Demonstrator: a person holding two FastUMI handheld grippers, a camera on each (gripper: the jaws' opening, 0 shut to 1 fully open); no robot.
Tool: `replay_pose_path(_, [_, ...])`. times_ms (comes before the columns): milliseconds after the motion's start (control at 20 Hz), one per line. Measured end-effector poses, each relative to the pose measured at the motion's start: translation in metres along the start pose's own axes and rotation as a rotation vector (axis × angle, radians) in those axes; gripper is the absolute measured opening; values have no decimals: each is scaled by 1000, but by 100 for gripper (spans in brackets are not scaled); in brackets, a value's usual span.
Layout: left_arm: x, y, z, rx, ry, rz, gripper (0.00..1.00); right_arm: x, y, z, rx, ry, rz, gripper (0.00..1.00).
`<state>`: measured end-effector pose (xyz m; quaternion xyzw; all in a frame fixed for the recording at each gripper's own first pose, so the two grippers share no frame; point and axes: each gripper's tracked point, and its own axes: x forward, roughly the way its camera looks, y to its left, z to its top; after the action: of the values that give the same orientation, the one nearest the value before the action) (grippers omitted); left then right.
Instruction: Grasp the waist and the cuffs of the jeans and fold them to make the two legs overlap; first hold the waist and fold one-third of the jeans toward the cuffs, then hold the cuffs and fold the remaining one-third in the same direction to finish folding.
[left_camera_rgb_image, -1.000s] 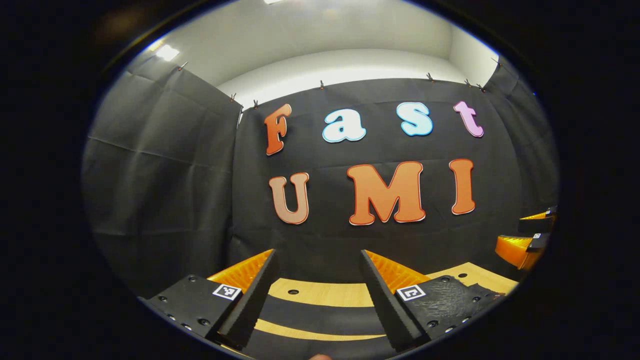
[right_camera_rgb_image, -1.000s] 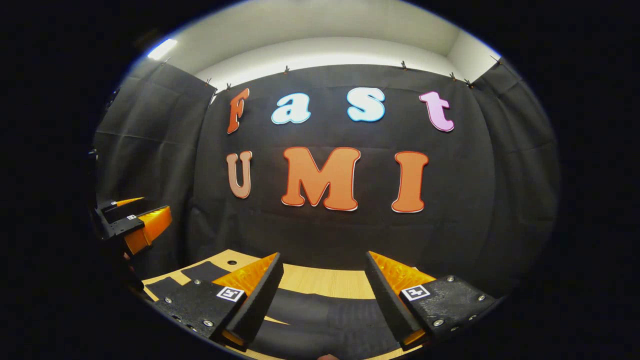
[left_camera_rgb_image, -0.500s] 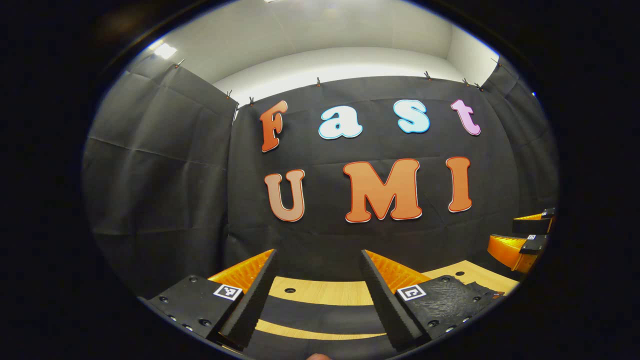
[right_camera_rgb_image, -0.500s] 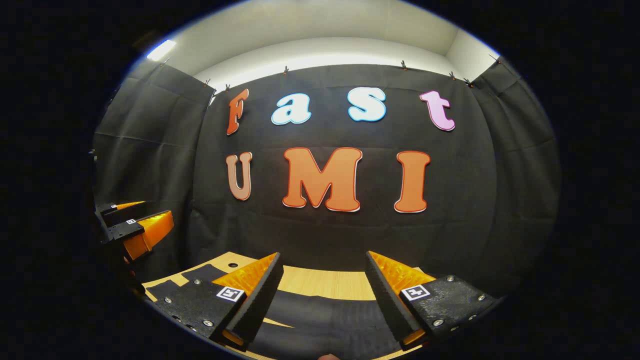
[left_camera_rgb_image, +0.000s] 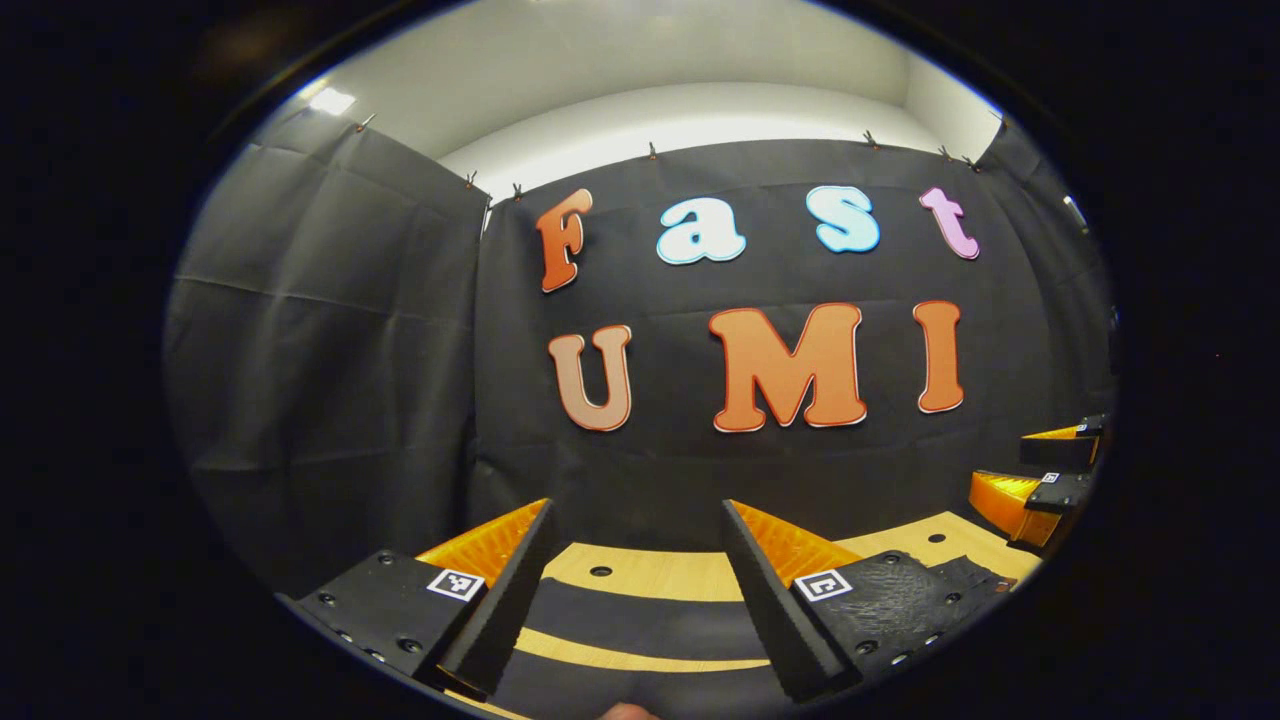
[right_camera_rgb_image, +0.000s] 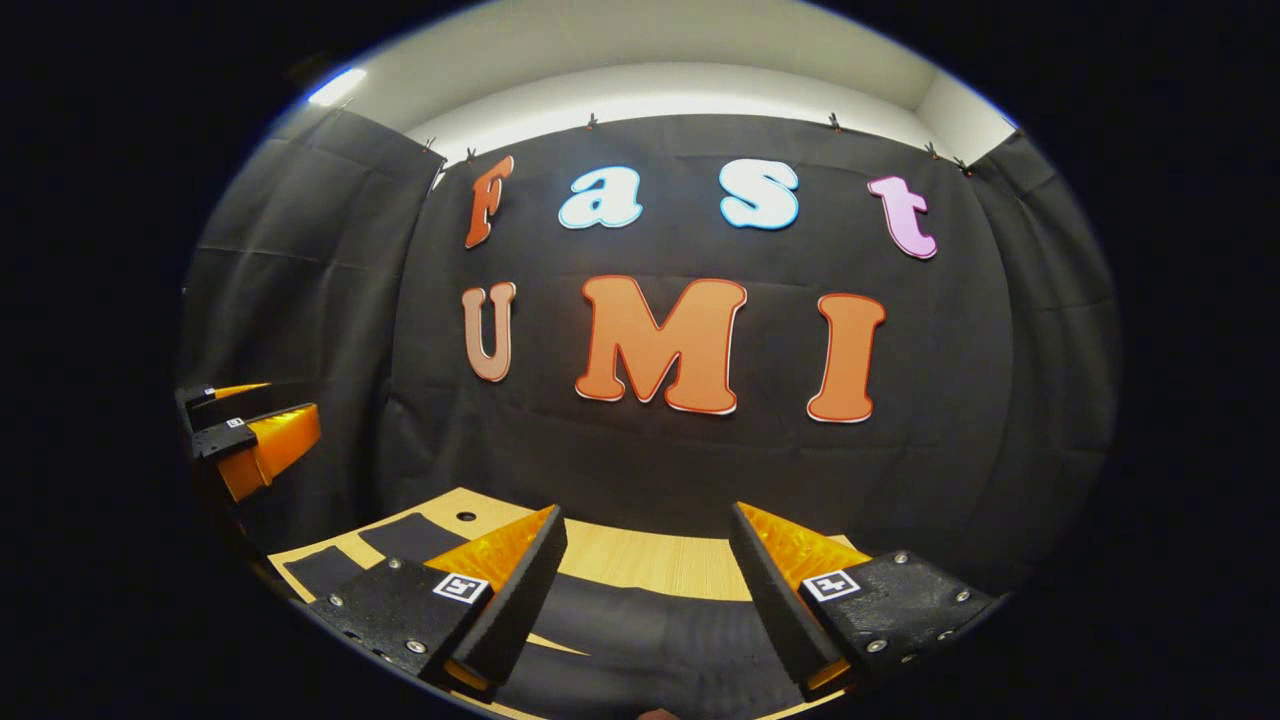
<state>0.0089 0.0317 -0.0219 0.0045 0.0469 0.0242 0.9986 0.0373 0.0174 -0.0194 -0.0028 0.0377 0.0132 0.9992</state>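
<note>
Jeans (left_camera_rgb_image: 640, 625) lie dark along the bottom of both views, on the wooden table (left_camera_rgb_image: 650, 575). Left gripper (left_camera_rgb_image: 635, 520) and right gripper (right_camera_rgb_image: 648, 525) are spread wide, holding nothing. Grabbing one layer could spoil the fold

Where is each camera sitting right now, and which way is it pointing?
Left gripper view: rides the left gripper, looks level at the booth wall over the table and dark jeans; own fingers apart, right gripper at right edge.
Right gripper view: rides the right gripper, facing the same wall; own fingers apart over the jeans, left gripper at left edge.
Shared: wall, table, jeans, both grippers.
</note>
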Motion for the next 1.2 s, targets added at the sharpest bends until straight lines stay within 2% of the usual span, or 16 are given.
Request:
replay_pose_path(100, [8,13,-16,0,47,28,96,2,-1,-23,47,80,14,98])
replay_pose_path(200, [14,29,-36,-11,106,59,96,1,-15,-47,73,151,-8,98])
replay_pose_path(400, [27,64,-80,-39,247,129,97,3,-58,-81,88,257,-96,98])
replay_pose_path(550, [33,93,-130,-98,407,179,97,-5,-92,-122,128,382,-157,99])
replay_pose_path(650, [29,113,-167,-121,527,222,98,-10,-98,-159,181,491,-129,98])
replay_pose_path(750, [27,132,-204,-125,628,262,98,-22,-105,-205,273,649,-126,98])
replay_pose_path(800, [27,138,-216,-125,663,275,98,-26,-113,-222,319,692,-145,94])
replay_pose_path(850, [30,141,-226,-123,687,286,98,-25,-121,-233,348,712,-172,99])
replay_pose_path(1000, [24,153,-257,-132,803,325,96,-38,-158,-265,356,774,-270,98])
replay_pose_path(1100, [25,154,-276,-169,859,337,99,-40,-172,-280,387,820,-311,99])
replay_pose_path(1200, [21,159,-285,-213,921,361,99,-44,-186,-304,493,874,-349,99])
